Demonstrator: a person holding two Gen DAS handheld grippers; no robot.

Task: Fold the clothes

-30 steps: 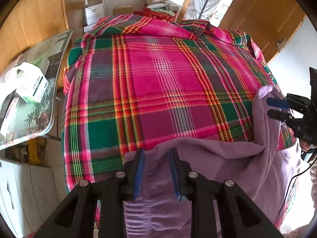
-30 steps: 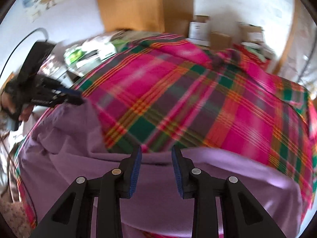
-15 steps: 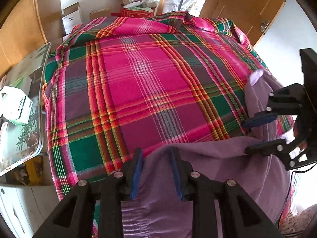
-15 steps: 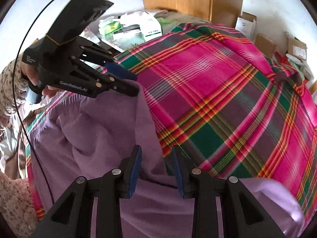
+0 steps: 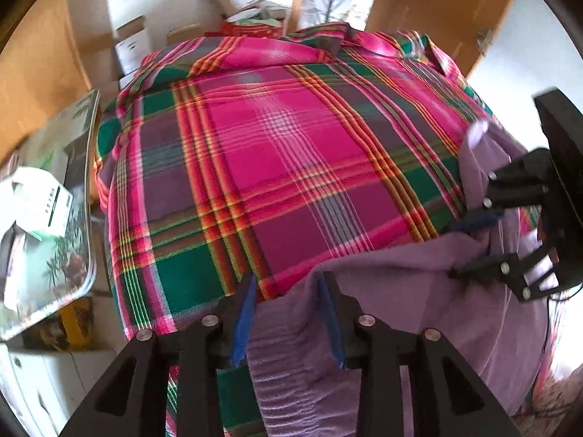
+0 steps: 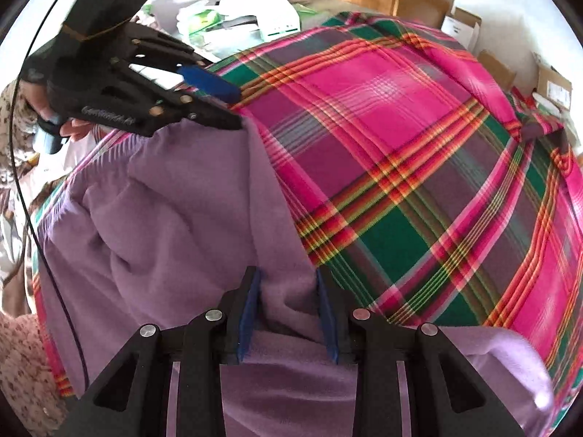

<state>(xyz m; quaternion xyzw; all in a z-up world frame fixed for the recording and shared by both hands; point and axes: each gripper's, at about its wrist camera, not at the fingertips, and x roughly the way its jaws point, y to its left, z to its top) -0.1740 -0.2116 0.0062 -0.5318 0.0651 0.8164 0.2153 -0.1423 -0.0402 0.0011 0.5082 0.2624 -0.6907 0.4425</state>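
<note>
A purple fleece garment (image 5: 382, 291) with a gathered waistband lies at the near edge of a bed covered by a pink, green and orange plaid blanket (image 5: 291, 164). My left gripper (image 5: 287, 309) stands open, its blue pads apart with the waistband fabric in the gap. My right gripper (image 6: 288, 298) is open too, a fold of the purple garment (image 6: 164, 236) bunched between its fingers. Each gripper shows in the other's view: the right gripper (image 5: 452, 249) at the garment's right end, the left gripper (image 6: 235, 107) at its raised upper corner, held by a hand (image 6: 54, 123).
A tray table (image 5: 65, 255) with a white box (image 5: 40, 200) stands left of the bed. Cardboard boxes (image 5: 135, 43) and a wooden door (image 5: 437, 7) are beyond the far end. The plaid blanket (image 6: 419, 145) stretches bare ahead of the garment. A black cable (image 6: 43, 255) hangs at the left.
The left gripper's fingers have spread a little wider. The two grippers have drawn closer together, and the right wrist view has swung toward the left gripper. The garment's edge stays between both pairs of fingers.
</note>
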